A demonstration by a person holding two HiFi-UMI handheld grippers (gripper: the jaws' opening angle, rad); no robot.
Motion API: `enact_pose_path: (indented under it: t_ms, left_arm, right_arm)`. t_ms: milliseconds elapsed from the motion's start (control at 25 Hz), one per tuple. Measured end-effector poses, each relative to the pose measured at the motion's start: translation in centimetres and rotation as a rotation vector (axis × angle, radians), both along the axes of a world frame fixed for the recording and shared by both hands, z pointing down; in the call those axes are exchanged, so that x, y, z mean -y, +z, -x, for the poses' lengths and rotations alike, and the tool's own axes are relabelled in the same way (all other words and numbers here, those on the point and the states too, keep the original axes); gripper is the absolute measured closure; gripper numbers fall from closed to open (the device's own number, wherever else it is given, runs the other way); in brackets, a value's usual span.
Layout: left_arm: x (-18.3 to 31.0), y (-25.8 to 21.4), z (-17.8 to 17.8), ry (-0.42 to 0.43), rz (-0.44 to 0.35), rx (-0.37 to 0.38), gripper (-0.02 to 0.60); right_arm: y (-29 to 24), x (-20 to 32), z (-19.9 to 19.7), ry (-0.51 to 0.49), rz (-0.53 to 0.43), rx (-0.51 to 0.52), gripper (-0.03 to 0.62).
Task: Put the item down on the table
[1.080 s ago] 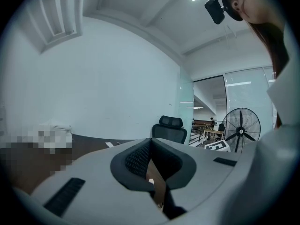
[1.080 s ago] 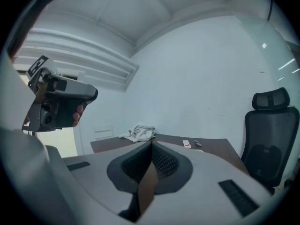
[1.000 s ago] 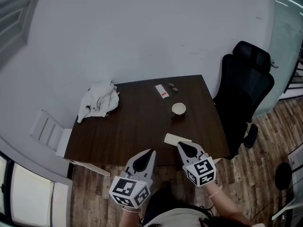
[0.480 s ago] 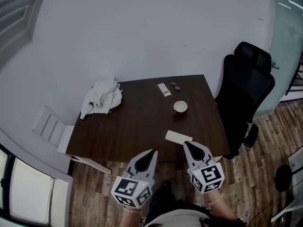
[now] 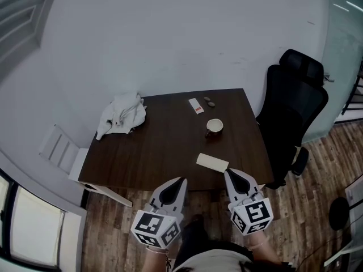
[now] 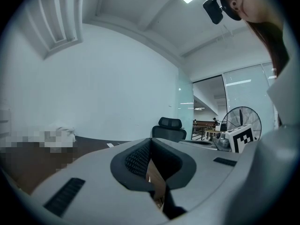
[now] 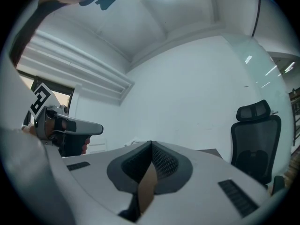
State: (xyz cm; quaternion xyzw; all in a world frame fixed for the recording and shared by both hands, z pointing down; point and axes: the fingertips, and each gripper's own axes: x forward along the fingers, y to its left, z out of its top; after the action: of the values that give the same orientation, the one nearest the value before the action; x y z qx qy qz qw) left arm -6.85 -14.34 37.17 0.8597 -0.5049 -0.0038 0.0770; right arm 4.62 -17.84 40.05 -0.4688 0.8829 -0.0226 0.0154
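A flat cream-coloured rectangular item [image 5: 212,162] lies on the dark wooden table [image 5: 159,152], near its front edge. My right gripper [image 5: 229,173] hovers just right of it, over the table's edge, shut and empty, not touching the item. My left gripper [image 5: 181,180] is held in front of the table's edge, also shut with nothing in it. In the left gripper view the jaws of the left gripper [image 6: 150,142] meet at their tips. In the right gripper view the right gripper [image 7: 151,144] is equally closed.
On the table are a crumpled white cloth [image 5: 120,115] at the back left, a small cup [image 5: 214,126], a white packet with a red mark [image 5: 195,105] and two small dark bits [image 5: 209,102]. A black office chair [image 5: 295,106] stands to the right, a white slatted chair [image 5: 62,152] to the left.
My right gripper has drawn back towards me and to the right, away from the cream item, which stays on the table. The left gripper has hardly moved.
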Motion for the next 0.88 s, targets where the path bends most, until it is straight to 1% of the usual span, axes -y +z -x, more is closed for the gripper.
enact_pose_path:
  t_ms: [240,640,880]
  left_arm:
    - [-0.8,0.1,-0.8,0.008,-0.004,0.006,0.563]
    - [-1.4,-0.3,-2.8,0.052,-0.011,0.030,0.563]
    - [-1.8,-0.3,-2.9,0.056,-0.011,0.033,0.563]
  right_arm:
    - [0.1,-1.1,-0.7,0.010,-0.002,0.021,0.586]
    - [-0.8,-2.2,-1.8,0.029,-0.037,0.018,0.586]
    - [-1.3,-2.3,-2.2,0.045,-0.048,0.035,0.586]
